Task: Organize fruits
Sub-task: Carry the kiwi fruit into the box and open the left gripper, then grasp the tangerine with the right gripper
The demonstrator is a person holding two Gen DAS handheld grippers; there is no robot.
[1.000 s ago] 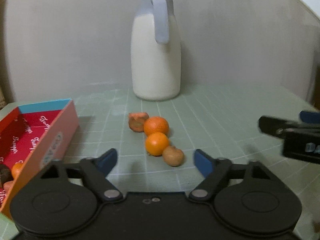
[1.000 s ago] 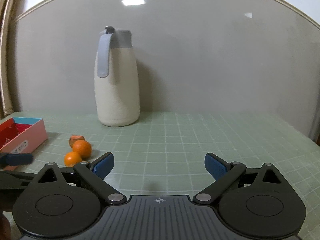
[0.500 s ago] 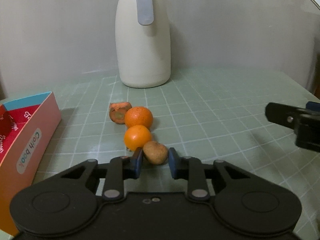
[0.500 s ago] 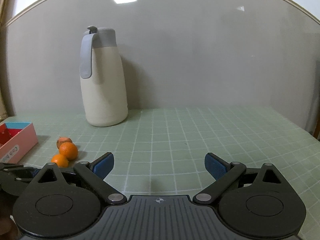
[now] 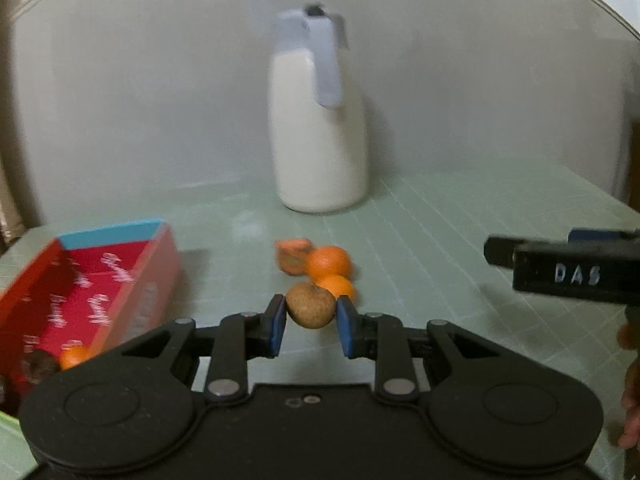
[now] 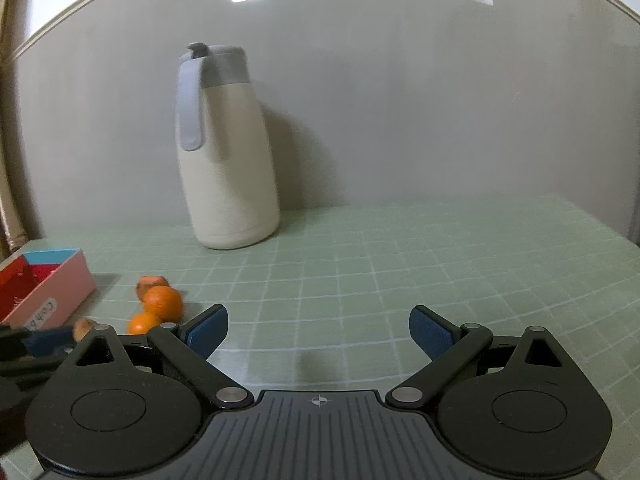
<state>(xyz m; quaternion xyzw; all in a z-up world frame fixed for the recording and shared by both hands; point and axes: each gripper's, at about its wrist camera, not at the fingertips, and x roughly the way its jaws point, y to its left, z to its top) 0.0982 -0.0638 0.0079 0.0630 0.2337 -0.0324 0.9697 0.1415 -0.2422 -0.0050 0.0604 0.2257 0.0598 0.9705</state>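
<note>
Open room: bare green table (image 6: 400, 264) right of the jug (image 6: 228, 168).
Left gripper (image 5: 310, 322): clamped on the brown fruit (image 5: 310, 311), now lifted off the oranges (image 5: 330, 262).
Right gripper (image 6: 318, 332): wide open, empty.
Box (image 5: 120, 256): near left edge.

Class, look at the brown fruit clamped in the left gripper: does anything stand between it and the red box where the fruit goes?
Nothing visible does. The brown fruit is clamped in the left gripper; only bare mat separates it from the open red box, with the oranges behind it.
</note>
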